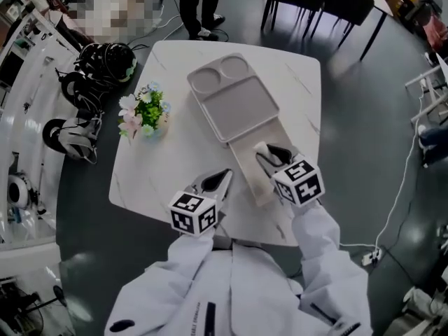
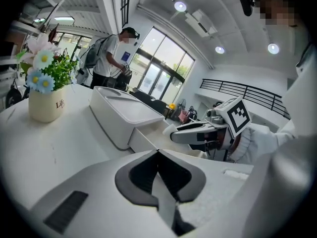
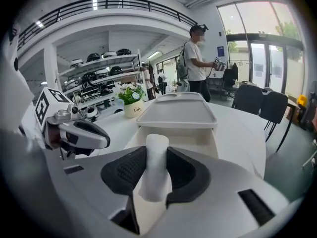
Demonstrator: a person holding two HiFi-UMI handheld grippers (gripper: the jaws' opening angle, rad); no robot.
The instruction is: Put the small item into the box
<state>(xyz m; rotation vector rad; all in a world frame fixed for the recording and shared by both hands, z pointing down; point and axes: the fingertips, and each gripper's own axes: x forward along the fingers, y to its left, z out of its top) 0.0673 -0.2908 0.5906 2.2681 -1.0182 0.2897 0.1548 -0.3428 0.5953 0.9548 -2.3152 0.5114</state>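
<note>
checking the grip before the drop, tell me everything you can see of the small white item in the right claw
The small white item is a stubby roll, soft and fibrous-looking. The right claw pinches its sides between dark pads; its rounded top pokes past the tips, poised above the open part of the box.

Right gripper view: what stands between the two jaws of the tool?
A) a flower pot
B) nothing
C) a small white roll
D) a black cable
C: the right tool is shut on a small white roll, which stands upright between its dark pads, with the box ahead of it.
</note>
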